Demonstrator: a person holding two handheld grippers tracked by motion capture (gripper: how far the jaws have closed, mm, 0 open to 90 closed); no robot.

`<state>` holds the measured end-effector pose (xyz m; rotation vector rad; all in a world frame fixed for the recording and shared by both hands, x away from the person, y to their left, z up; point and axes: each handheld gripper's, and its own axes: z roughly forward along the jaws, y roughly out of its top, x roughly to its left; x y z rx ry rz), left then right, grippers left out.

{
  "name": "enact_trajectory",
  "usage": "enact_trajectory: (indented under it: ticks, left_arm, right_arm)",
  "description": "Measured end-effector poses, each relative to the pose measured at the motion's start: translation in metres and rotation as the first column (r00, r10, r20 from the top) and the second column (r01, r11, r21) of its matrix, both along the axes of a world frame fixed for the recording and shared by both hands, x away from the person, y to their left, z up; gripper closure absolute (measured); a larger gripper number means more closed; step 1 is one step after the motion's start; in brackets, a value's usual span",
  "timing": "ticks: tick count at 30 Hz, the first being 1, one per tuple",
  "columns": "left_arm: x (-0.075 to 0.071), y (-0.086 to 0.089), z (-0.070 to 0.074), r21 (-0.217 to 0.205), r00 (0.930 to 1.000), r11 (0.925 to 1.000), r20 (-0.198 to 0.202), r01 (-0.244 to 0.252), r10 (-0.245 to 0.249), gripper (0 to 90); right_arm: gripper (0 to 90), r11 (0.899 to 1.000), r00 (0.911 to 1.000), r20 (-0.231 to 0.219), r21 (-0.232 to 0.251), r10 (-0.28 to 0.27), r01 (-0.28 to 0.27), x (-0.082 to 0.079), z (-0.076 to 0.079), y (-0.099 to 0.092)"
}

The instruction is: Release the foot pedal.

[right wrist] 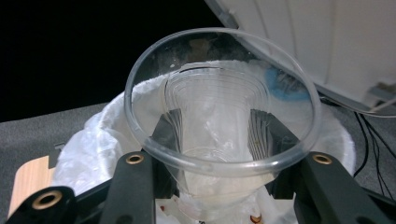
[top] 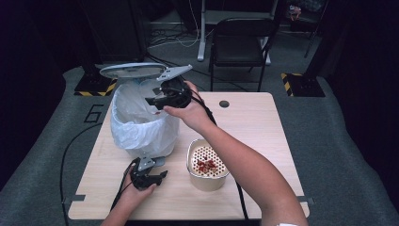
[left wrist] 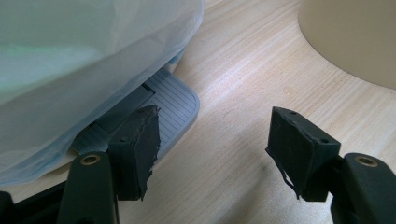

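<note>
Dark room, pale wooden counter [top: 263, 127]: the left claw [left wrist: 212, 149] stood wide, one jaw pressing the bin's pedal [left wrist: 168, 105] so the lid [top: 134, 70] stayed up. The right claw [right wrist: 215, 140] gripped a clear plastic cup [right wrist: 219, 116] over the bagged bin [top: 141, 125] at far left, ready for dropping; a strainer bowl [top: 207, 165] waited nearby.

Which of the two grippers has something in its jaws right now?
The right gripper, over the bin, is clamped on a clear plastic cup. The left gripper's jaws stand open by the pedal.

Right gripper [top: 157, 100] holds a cup [top: 149, 89] over the bin [top: 141, 129].
</note>
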<state>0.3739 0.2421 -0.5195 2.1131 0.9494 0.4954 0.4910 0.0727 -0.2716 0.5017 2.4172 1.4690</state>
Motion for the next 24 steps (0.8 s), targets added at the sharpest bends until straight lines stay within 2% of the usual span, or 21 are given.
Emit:
enact_trajectory:
  ticks: [10, 12, 18, 19, 20, 21, 23, 24]
  left_arm:
    - [0.0, 0.0, 0.0, -0.003, 1.0, 1.0, -0.001, -0.001, 0.001, 34.1]
    - [0.0, 0.0, 0.0, 0.003, 0.9999, 1.0, 0.01, -0.005, 0.005, 34.1]
    - [0.0, 0.0, 0.0, -0.008, 1.0, 1.0, -0.002, -0.003, 0.003, 34.0]
    - [0.0, 0.0, -0.001, -0.013, 1.0, 0.9999, 0.002, -0.007, 0.007, 34.1]
    - [0.0, 0.0, -0.001, -0.015, 1.0, 0.9999, 0.002, -0.006, 0.006, 34.1]
    - [0.0, 0.001, 0.0, -0.001, 1.0, 1.0, 0.006, -0.004, 0.004, 34.0]
    - [0.0, 0.0, 0.0, -0.012, 1.0, 0.9999, -0.003, -0.004, 0.004, 34.0]
    - [0.0, 0.0, 0.0, -0.012, 1.0, 0.9999, -0.003, -0.004, 0.004, 34.1]
  right_arm:
    - [54.8, 1.0, 0.9996, -0.029, -0.012, 0.005, -0.006, 0.011, -0.009, 0.02]
    - [54.8, 1.0, 0.9995, -0.032, -0.018, 0.003, -0.003, 0.013, -0.011, 0.024]
    - [54.1, 0.999, 0.9991, -0.041, -0.04, -0.005, 0.003, 0.019, -0.016, 0.035]
    - [53.4, 0.999, 0.9983, -0.056, -0.036, -0.014, 0.012, 0.02, -0.018, 0.037]
    - [51.7, 0.999, 0.9979, -0.063, -0.035, -0.014, 0.012, 0.022, -0.019, 0.038]
    - [44.8, 0.999, 0.9968, -0.079, -0.034, -0.013, 0.01, 0.023, -0.021, 0.039]
    - [25.9, 0.999, 0.9958, -0.089, -0.035, -0.023, 0.02, 0.024, -0.024, 0.042]
    - [22.9, 0.999, 0.9958, -0.088, -0.031, -0.025, 0.023, 0.023, -0.024, 0.042]
